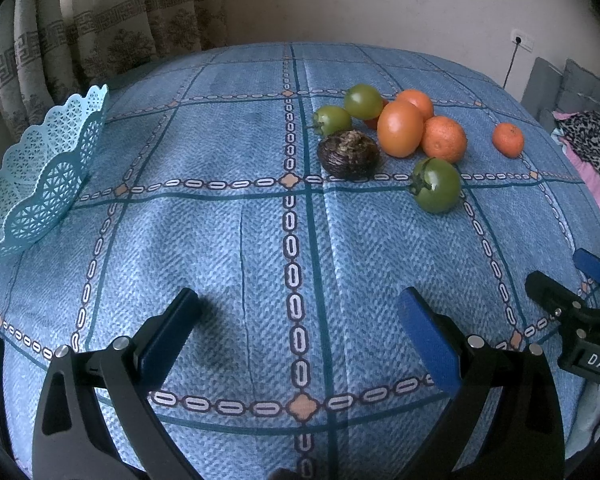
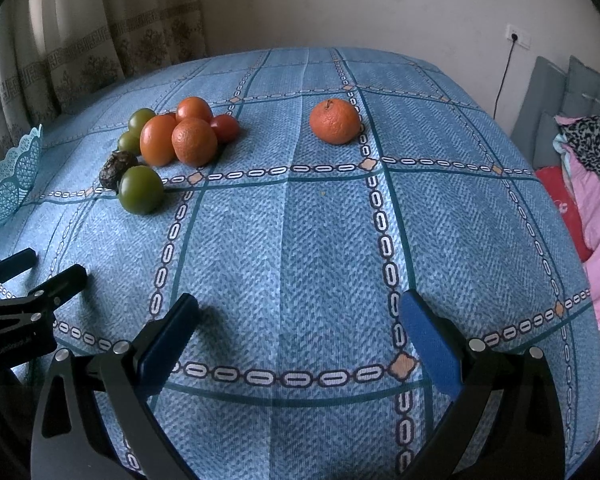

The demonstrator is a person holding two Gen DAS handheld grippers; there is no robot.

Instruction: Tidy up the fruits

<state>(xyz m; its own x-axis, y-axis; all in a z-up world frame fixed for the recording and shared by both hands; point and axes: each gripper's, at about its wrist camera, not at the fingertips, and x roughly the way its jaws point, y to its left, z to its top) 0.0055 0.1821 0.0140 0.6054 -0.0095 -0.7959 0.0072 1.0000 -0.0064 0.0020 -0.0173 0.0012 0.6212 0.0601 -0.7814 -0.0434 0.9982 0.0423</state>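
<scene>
L wrist view: I hold the left gripper (image 1: 300,324) low over the near part of the blue tablecloth (image 1: 220,240), fingers spread wide, nothing between them; I read this as a start pose, w/ both tools parked short of the work so the whole layout stays in sight. The fruit cluster (image 1: 392,132) sits far-centre to far-right: three green tomatoes, several orange fruits touching one another, and a dark rough-skinned fruit (image 1: 349,155) at the cluster's near-left edge. A lone mandarin (image 1: 508,140) lies apart to the right. The teal lattice basket (image 1: 40,176) stands at the far-left table edge, well apart from the fruit; only its outer wall shows, so contents cannot be told here. The right gripper (image 1: 572,280) enters at right, also spread, empty. R wrist view: the right gripper (image 2: 300,324) hangs over bare cloth, fingers apart, gripping nothing. The lone mandarin (image 2: 334,121) is far and approx. straight ahead, so I judge it the natural first pick for this side. The cluster (image 2: 172,140) lies far-left, a red tomato (image 2: 225,128) behind it. Only a sliver of the basket (image 2: 12,184) shows at left; interior hidden. No fruit appears sorted yet.
</scene>
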